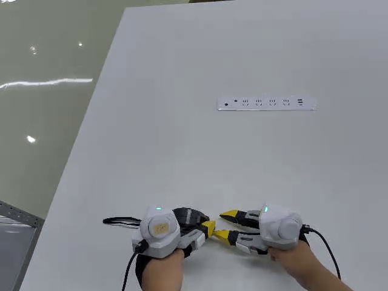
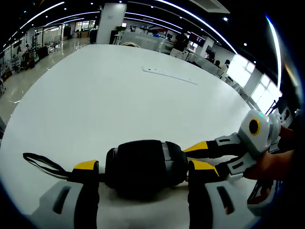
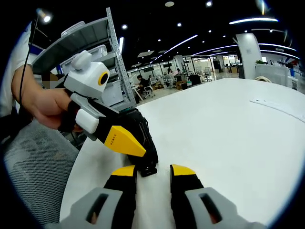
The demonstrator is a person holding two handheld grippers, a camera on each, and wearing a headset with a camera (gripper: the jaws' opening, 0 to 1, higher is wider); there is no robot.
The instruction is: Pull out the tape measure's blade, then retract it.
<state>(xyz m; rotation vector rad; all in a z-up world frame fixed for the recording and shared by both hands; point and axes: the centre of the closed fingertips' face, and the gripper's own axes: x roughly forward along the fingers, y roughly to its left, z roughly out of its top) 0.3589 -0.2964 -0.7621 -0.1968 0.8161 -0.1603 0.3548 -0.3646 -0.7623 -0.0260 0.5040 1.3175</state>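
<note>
On the worktop [image 1: 182,121], the left gripper [image 2: 144,168] hugs the tape measure [image 2: 143,160]. The right gripper [image 3: 153,171] sits open just ahead; pinch the blade tip [image 3: 148,170] squarely, pull straight.

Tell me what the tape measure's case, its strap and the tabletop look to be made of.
Tape measure case: apparently matte black rubbery plastic with a glossier grey band; its highlights are soft. Strap: probably woven cord or fabric, since it lies in a limp, flat loop. Tabletop: smooth white laminate or painted board with a faint sheen; I cannot tell which.
</note>
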